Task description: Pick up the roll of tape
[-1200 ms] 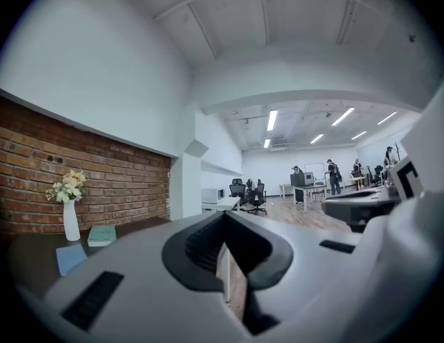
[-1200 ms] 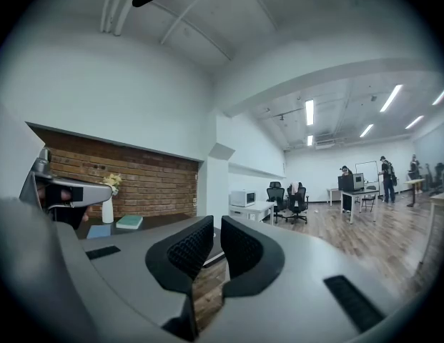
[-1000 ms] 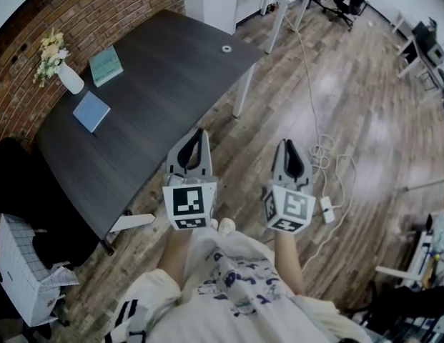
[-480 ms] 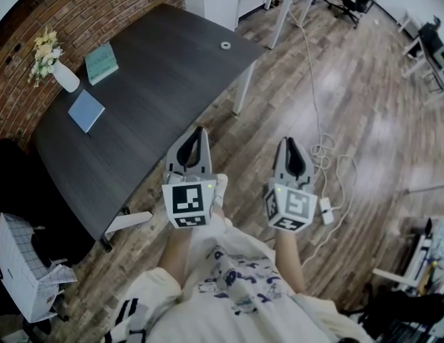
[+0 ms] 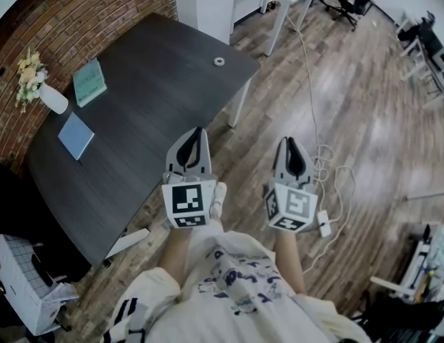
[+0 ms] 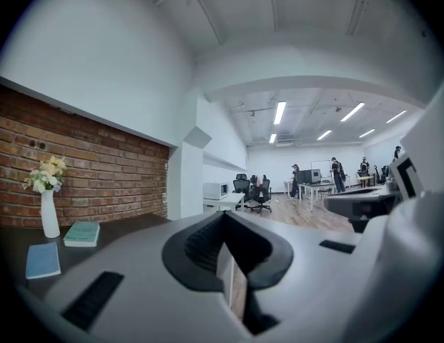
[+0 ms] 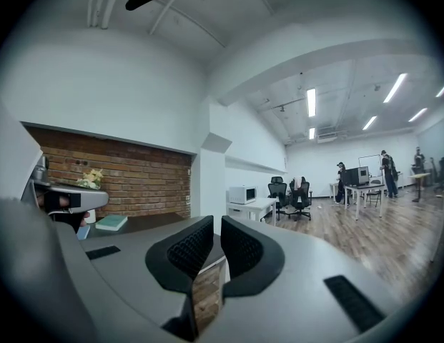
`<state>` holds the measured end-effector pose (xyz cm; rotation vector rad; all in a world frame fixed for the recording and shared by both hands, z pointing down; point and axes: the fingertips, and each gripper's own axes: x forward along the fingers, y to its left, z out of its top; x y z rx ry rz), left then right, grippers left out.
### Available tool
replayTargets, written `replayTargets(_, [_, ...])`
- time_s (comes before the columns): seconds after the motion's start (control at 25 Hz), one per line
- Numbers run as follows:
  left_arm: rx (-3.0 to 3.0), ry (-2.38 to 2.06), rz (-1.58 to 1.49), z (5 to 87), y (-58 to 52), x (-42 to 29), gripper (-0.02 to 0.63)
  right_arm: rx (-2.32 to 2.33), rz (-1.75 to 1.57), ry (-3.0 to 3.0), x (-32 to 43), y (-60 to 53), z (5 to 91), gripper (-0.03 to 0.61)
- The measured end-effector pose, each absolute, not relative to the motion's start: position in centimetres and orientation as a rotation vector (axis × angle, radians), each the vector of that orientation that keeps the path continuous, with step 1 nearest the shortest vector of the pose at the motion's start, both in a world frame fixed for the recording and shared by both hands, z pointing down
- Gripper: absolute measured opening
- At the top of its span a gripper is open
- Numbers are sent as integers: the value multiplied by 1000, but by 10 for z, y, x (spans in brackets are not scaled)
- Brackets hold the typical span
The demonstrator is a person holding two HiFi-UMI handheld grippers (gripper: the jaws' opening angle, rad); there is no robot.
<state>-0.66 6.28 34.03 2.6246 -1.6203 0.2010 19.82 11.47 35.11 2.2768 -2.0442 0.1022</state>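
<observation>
Tape: small pale ring-shaped roll of tape (image 5: 219,61), lying flat, hole facing up.
Place: on the dark rectangular bench (image 5: 150,113), near its far corner, at 12 o'clock in the head view, well apart from both tongs.
Left tongs (image 5: 199,134): closed together, empty.
Right tongs (image 5: 289,143): closed together, empty.

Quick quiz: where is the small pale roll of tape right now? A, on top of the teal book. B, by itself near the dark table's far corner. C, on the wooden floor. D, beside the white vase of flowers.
B: in the head view the small pale roll of tape lies alone near the far corner of the dark table, well apart from the white vase of flowers and the teal book.
</observation>
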Motion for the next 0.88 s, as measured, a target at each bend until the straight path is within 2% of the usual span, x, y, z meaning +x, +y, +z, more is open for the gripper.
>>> replayTargets(0.44, [2663,-1584,196,330,-63,29,2,2291,80,-2042,226,-12,338,34])
replayTargets(0.88, [2577,-1607,261,351,-123,33,2,2220,173,-2060,226,-81,361,34])
